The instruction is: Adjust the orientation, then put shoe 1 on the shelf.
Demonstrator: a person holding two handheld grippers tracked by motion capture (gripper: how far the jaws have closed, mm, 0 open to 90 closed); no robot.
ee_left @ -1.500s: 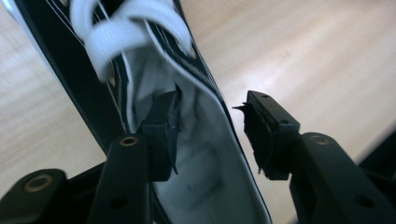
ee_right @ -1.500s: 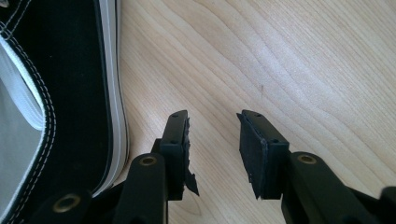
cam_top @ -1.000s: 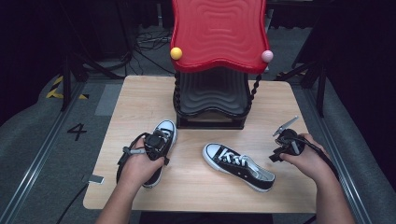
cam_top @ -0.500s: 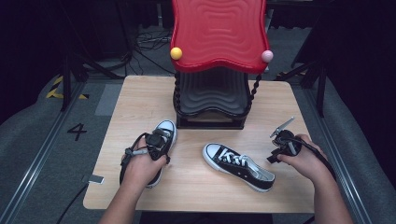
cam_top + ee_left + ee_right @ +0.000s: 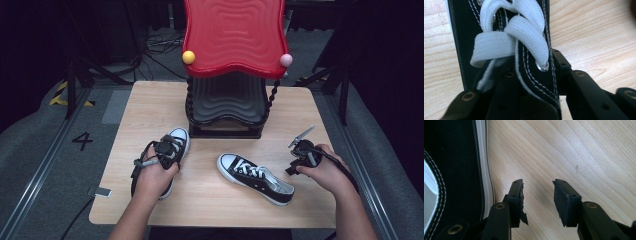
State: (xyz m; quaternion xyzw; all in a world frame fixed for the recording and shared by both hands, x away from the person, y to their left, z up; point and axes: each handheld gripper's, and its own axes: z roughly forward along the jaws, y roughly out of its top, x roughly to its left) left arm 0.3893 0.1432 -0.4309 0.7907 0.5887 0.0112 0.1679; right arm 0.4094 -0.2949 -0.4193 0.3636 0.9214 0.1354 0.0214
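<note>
A black canvas shoe with white laces (image 5: 178,137) lies at the left of the wooden table (image 5: 150,105), toe toward the rack. My left gripper (image 5: 165,150) points down onto it. Its jaws have just been closing, and the laced eyelet flap (image 5: 534,50) stands between them with both pads against it (image 5: 536,72). The matching shoe (image 5: 255,172) lies at the table's middle right, toe toward the left. My right gripper (image 5: 294,166) hovers beside that shoe's heel end, open (image 5: 537,192) over bare wood, with the shoe's white sole edge (image 5: 482,170) just to its left.
A rack stands at the table's back middle, with a wavy red top shelf (image 5: 235,35) and a black shelf (image 5: 227,105) below it. A yellow knob (image 5: 188,57) and a pink knob (image 5: 286,60) sit at the red shelf's front corners. Dark floor surrounds the table.
</note>
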